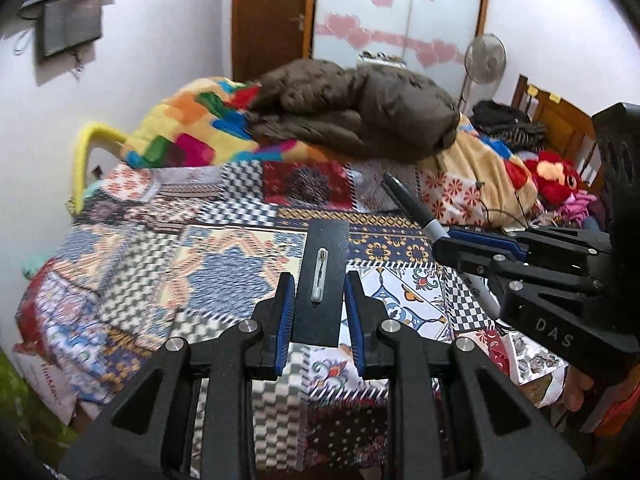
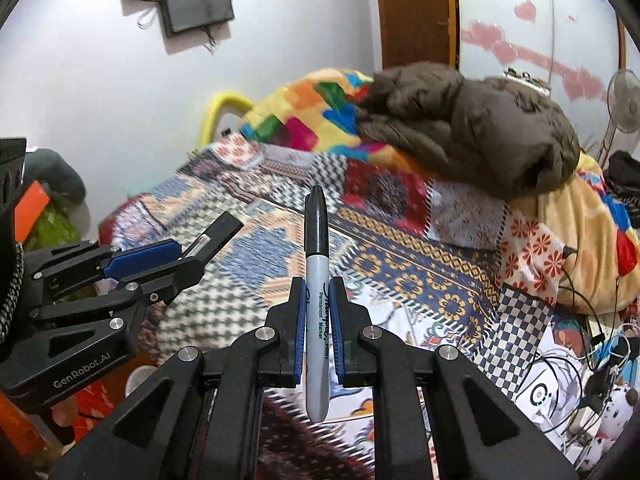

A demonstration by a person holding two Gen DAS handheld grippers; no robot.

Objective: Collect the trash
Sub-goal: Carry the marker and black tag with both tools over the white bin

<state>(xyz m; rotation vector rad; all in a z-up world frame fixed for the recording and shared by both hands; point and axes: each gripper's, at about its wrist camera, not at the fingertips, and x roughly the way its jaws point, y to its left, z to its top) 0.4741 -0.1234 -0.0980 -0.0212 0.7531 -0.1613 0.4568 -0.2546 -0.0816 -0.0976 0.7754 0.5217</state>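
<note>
Left gripper (image 1: 318, 292): blue pads pinch a flat black card (image 1: 323, 280) with a small pale clip-like piece on its face; card is tilted, held in the air over the bed (image 1: 132, 280) near its foot edge

Right gripper (image 2: 318, 320): pads pressed onto the grey barrel of a black-capped marker (image 2: 317, 300), cap pointing away from the camera, above the patchwork cover

Both items clear of the cover. Brown jacket (image 1: 352, 112) heaped on a multicoloured blanket (image 1: 192, 128) at the bed's far edge, by the wall
</note>
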